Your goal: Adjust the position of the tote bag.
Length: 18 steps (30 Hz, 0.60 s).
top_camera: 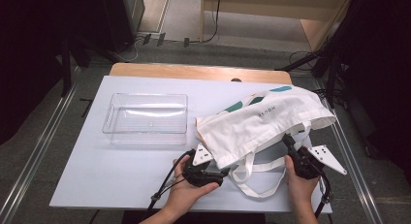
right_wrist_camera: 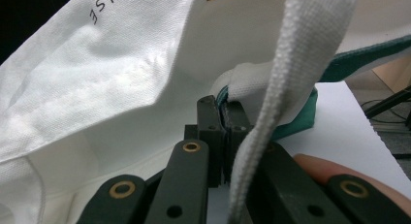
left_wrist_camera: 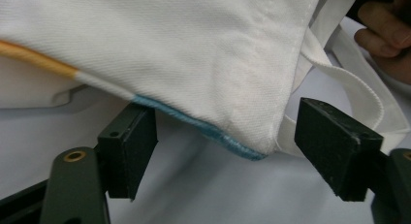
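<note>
White table [top_camera: 121,161], left gripper [top_camera: 220,171] fingers apart beside tote bag [top_camera: 261,120], right gripper [top_camera: 287,140] pinching its edge.

Even overhead light falls on the white counter [top_camera: 97,170], while the room around it sinks into near-black. The clear tray [top_camera: 145,118] carries faint glare along its rim. The white bag [top_camera: 264,120] looks slightly overexposed, throwing a soft shadow beneath. In the left gripper view the near tool parts seem a little blurred.

White tote bag [top_camera: 261,120] lies crumpled on table
</note>
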### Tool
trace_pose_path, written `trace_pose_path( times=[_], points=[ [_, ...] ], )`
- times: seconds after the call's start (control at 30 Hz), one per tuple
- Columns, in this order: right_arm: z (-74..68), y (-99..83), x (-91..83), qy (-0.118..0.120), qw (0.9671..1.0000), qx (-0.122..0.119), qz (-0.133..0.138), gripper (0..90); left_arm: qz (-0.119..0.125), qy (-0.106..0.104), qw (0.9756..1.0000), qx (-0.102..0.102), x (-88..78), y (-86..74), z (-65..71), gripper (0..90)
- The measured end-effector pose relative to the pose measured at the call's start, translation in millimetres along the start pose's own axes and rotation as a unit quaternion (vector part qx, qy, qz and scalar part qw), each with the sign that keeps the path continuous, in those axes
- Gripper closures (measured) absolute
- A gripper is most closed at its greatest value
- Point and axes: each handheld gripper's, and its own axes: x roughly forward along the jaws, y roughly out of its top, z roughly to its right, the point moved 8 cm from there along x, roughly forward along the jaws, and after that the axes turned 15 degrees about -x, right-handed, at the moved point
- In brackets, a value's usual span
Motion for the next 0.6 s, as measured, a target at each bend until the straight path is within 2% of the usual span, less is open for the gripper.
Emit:
trace_pose_path(
  times=[0.03,0.07,0.1,0.17,0.2,0.23,0.33,0.37,0.4,0.43,0.47,0.5,0.6],
  points=[
    [-0.2,-0.2,-0.6,0.000,1.0000,0.001,0.000,89.5,0.004,0.010,0.9999,0.008,1.0,1.2,-1.8,40.8],
    [-0.4,-0.5,-1.1,0.001,1.0000,0.001,0.000,89.5,0.003,0.010,0.9998,0.014,1.7,3.1,-5.0,49.7],
    [-1.1,-0.8,-1.9,0.004,1.0000,-0.001,0.001,89.5,0.004,0.011,0.9999,0.011,3.0,5.2,-7.6,62.1],
    [-3.9,-0.2,-3.8,0.005,0.9999,-0.012,0.001,89.4,-0.003,0.010,0.9999,-0.008,5.4,13.9,-17.5,66.0],
    [-6.5,0.9,-5.4,0.004,0.9997,-0.022,0.001,89.4,0.002,0.012,0.9999,-0.010,5.5,17.8,-20.6,67.0],
    [-10.7,3.5,-8.7,0.002,0.9994,-0.035,0.005,89.4,0.010,0.016,0.9998,-0.010,3.3,23.4,-24.7,68.1],
    [-18.5,7.3,-12.9,0.006,0.9990,-0.043,0.010,89.4,0.042,0.025,0.9985,-0.023,-9.0,40.1,-37.5,69.2],
    [-22.6,8.3,-14.9,0.010,0.9988,-0.046,0.012,89.3,0.056,0.030,0.9975,-0.030,-15.6,46.4,-43.9,69.6],
    [-37.4,8.6,-20.0,0.031,0.9976,-0.060,0.012,87.0,0.064,0.033,0.9966,-0.039,-19.7,50.0,-48.9,69.9],
    [-37.4,8.6,-20.0,0.031,0.9976,-0.060,0.012,87.0,0.066,0.036,0.9962,-0.044,-21.7,51.4,-52.4,69.9],
    [-41.8,7.5,-20.9,0.038,0.9969,-0.068,0.008,83.9,0.066,0.037,0.9958,-0.051,-23.5,52.0,-57.1,69.8],
    [-47.0,4.3,-21.9,0.046,0.9962,-0.074,-0.003,75.9,0.071,0.037,0.9952,-0.056,-23.9,52.3,-59.3,69.7],
    [-50.0,-1.7,-25.3,0.054,0.9963,-0.060,-0.027,44.2,0.069,0.036,0.9952,-0.058,-23.2,51.2,-60.8,69.7]
  ],
)
